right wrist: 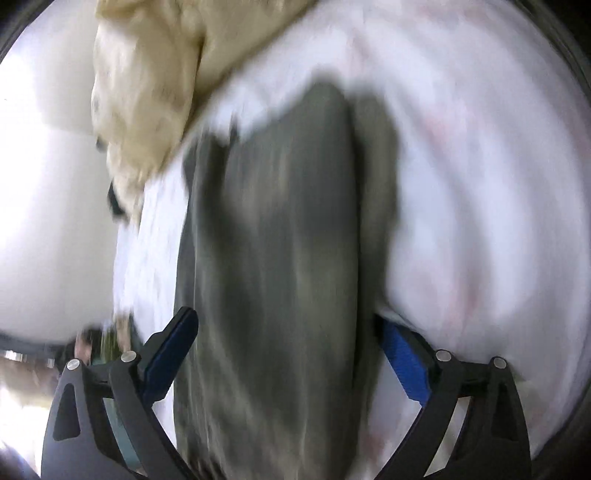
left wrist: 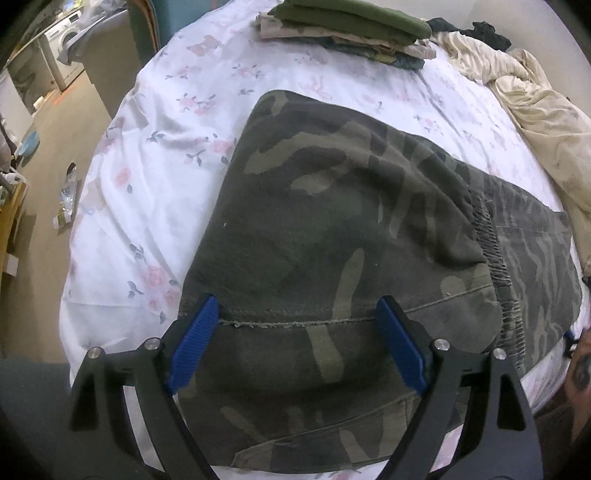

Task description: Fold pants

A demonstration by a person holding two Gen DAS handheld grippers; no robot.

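Observation:
Camouflage pants (left wrist: 332, 229) lie folded on a white floral bed sheet (left wrist: 155, 177), with the elastic waistband toward the right. My left gripper (left wrist: 299, 317) is open, its blue pads (left wrist: 192, 343) spread wide just above the pants' near seam, holding nothing. In the right wrist view the picture is motion-blurred: the pants (right wrist: 273, 258) show as a dark strip running away between the fingers. My right gripper (right wrist: 288, 332) is open, with its pads on either side of the strip.
A stack of folded clothes (left wrist: 351, 29) sits at the far edge of the bed. A crumpled cream garment (left wrist: 524, 96) lies at the right, also in the right wrist view (right wrist: 147, 92). The floor with litter (left wrist: 66, 199) lies left of the bed.

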